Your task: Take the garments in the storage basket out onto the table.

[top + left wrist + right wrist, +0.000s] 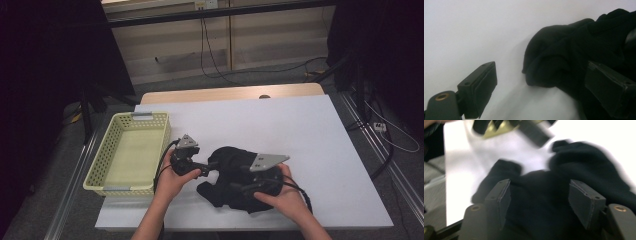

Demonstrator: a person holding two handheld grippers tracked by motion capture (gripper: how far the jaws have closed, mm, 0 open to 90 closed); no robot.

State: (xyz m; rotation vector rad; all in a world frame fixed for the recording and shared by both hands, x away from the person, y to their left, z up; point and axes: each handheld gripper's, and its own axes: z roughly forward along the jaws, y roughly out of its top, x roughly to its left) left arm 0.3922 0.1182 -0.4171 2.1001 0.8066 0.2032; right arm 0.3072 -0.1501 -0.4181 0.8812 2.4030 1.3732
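The black garment (235,177) lies crumpled on the white surface (310,135) near the person's edge, and both the left gripper (212,165) and the right gripper (539,202) have their jaws spread around its folds, probably to pinch it and move it toward the yellow basket (131,152) just beside.

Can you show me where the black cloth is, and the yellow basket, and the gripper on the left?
black cloth (227,159): high view, on its rounded upper fold.
yellow basket (162,131): high view, on its right-hand wall.
left gripper (541,87): left gripper view, midway between its open fingers.
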